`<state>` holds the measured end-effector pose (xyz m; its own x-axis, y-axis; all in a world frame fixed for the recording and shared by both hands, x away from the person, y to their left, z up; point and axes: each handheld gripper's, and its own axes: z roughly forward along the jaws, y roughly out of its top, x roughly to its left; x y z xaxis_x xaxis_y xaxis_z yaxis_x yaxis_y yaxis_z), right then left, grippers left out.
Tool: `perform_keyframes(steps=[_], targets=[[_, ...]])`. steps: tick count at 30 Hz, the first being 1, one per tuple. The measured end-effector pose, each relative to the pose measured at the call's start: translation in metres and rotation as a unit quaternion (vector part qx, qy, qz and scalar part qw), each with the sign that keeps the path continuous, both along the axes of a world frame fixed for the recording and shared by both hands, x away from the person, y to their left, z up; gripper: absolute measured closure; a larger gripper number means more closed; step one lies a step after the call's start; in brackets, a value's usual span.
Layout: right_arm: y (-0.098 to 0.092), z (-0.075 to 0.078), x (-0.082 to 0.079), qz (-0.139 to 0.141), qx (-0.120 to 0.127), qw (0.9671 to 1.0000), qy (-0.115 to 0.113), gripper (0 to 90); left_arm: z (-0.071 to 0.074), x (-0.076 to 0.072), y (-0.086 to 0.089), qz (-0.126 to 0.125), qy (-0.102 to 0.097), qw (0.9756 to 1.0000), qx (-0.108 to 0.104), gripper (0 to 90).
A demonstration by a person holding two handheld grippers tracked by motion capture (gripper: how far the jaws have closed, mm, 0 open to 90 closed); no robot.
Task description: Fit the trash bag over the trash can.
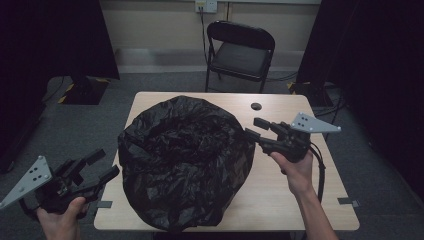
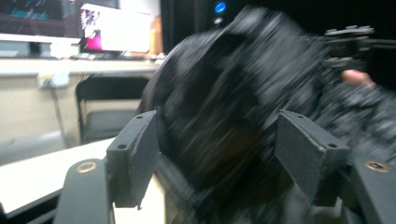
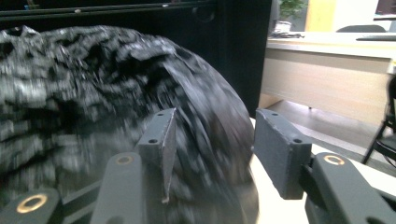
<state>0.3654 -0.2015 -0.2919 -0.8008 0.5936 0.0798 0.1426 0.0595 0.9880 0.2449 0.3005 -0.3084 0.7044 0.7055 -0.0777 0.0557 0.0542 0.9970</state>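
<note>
A large black plastic bag [image 1: 186, 162], crumpled and puffed into a mound, sits at the middle of the wooden desk [image 1: 280, 200] and covers most of its left half, its near edge drooping over the six o'clock edge. The left gripper [image 1: 105, 167] hangs off the desk at about eight o'clock of the bag, its jaws apart with nothing between them and pointing at the bag's flank; in the left gripper view the blurred black film lies just past the open jaws. The right gripper [image 1: 256, 128] sits at about two o'clock of the bag, its jaws likewise apart, with the lower one close against the bag's rim; in the right gripper view the film bulges up just beyond the pads [image 3: 163, 140], but whether it touches them cannot be told. Judging from this, the work is at the approach step: both hands are closing in on opposite sides of the bag, and no grip is made yet. The next move likely calls for each gripper to find a fold of loose film, close on it firmly, and pull evenly, since thin plastic slips and tears easily.
</note>
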Motion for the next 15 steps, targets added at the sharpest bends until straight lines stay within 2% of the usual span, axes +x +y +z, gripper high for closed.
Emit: perform_keyframes(steps=[4, 5, 6, 8, 9, 10, 11, 13, 15], targets=[[0.026, 0.015, 0.015, 0.025, -0.013, 0.9996, 0.003, 48.1, 0.021, 0.000, -0.020, -0.022, -0.028, 0.9994, -0.004, 25.8], [0.033, 0.018, 0.020, 0.033, -0.012, 0.9993, 0.007, 48.1, 0.024, 0.003, -0.025, -0.029, -0.027, 0.9992, -0.009, 22.5], [0.040, 0.021, 0.024, 0.039, -0.014, 0.9991, 0.011, 48.5, 0.027, 0.007, -0.030, -0.025, -0.023, 0.9994, -0.004, 22.7], [0.052, 0.023, 0.033, 0.044, -0.028, 0.9985, 0.018, 51.8, 0.029, 0.019, -0.036, -0.007, -0.005, 0.9998, 0.019, 26.4], [0.061, 0.022, 0.040, 0.044, -0.042, 0.9979, 0.023, 65.1, 0.027, 0.026, -0.037, -0.010, 0.005, 0.9998, 0.019, 45.1], [0.061, 0.022, 0.040, 0.044, -0.042, 0.9979, 0.023, 65.1, 0.024, 0.033, -0.036, -0.015, 0.010, 0.9998, 0.011, 45.1], [0.063, 0.020, 0.044, 0.045, -0.040, 0.9978, 0.027, 75.2, 0.021, 0.039, -0.035, -0.013, 0.015, 0.9998, 0.005, 52.6], [0.063, 0.017, 0.052, 0.041, -0.027, 0.9984, 0.030, 87.6, 0.016, 0.047, -0.034, 0.014, 0.026, 0.9995, 0.008, 63.2], [0.063, 0.013, 0.060, 0.016, -0.028, 0.9989, 0.032, 90.0, 0.011, 0.057, -0.031, 0.007, 0.036, 0.9993, -0.004, 68.5]])
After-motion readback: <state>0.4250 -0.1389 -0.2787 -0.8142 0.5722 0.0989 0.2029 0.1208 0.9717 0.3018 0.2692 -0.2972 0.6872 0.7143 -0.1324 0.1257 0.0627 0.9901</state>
